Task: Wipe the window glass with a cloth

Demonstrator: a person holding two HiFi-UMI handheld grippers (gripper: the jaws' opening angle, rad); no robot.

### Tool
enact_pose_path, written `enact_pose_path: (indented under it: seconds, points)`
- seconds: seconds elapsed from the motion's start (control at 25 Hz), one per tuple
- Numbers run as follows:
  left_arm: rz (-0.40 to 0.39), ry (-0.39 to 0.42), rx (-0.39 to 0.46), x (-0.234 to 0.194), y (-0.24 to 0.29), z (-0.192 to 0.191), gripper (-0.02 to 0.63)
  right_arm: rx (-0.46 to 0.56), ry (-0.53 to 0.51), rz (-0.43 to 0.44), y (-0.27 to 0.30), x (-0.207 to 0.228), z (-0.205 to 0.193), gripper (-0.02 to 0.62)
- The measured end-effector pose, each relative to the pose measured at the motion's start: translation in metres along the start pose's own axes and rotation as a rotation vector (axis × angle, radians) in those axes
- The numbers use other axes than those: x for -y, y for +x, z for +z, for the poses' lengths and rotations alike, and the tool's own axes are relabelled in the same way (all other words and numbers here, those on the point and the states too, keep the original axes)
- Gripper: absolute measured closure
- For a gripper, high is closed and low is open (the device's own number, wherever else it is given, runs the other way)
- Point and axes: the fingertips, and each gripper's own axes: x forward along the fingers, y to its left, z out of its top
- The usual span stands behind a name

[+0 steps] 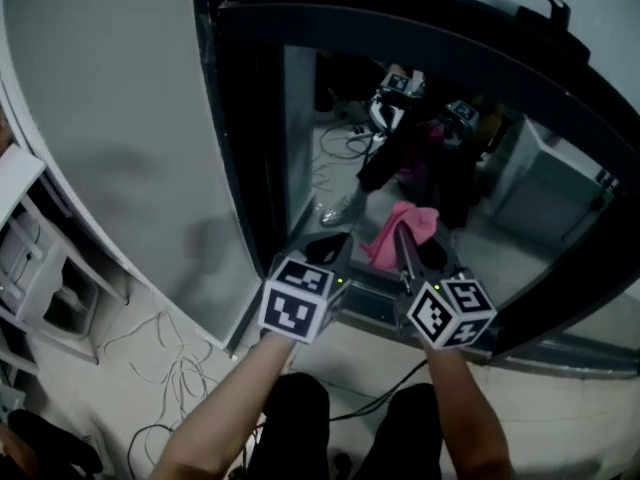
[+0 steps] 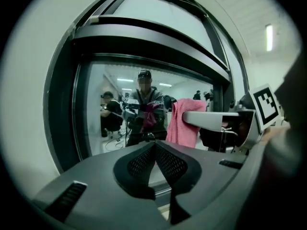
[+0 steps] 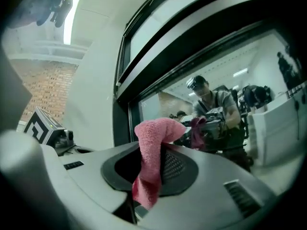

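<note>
Down by the lower edge of the window glass (image 1: 500,188), the right gripper (image 1: 401,240) had its fingers clamped on a pink cloth (image 1: 410,223). The cloth bunched above the tips and hung down between them. I couldn't tell whether it touched the pane. Just beside it, the left gripper (image 1: 334,246) had its fingers pressed together on nothing, pointing toward the dark window frame (image 1: 250,118).

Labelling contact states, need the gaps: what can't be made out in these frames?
- Whether the pink cloth touches the window glass: head view, reflections mask any gap.
- Right tool fingertips: right gripper view, cloth drapes over them.
- Streaks on the glass: every view, too dim and reflective.
- Window frame, right end: head view, cut off by the edge.
</note>
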Motion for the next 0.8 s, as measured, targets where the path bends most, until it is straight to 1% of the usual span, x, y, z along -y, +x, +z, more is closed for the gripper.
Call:
enact_pose_path:
  seconds: [0.16,0.28,0.4,0.52,0.68,0.8]
  points:
    - [-0.031,0.024,0.048,0.033,-0.013,0.028,0.606,0.023,-0.034,-0.027,-0.035,0.002,0.032,0.523]
    - [-0.046,0.060,0.071,0.055,-0.024,0.046,0.606,0.044,-0.044,-0.051,-0.063,0.004,0.052,0.523]
    - [-0.073,0.074,0.108,0.082,-0.037,0.067,0.606,0.067,-0.054,-0.058,-0.091,0.005,0.067,0.523]
    - [-0.101,0.080,0.140,0.111,-0.050,0.085,0.606,0.066,-0.063,-0.077,-0.119,0.004,0.080,0.523]
    - [-0.146,0.092,0.154,0.151,-0.066,0.096,0.606,0.087,-0.070,-0.080,-0.154,0.003,0.095,0.523]
    - [-0.182,0.083,0.155,0.177,-0.073,0.096,0.606,0.088,-0.075,-0.087,-0.180,0.003,0.099,0.523]
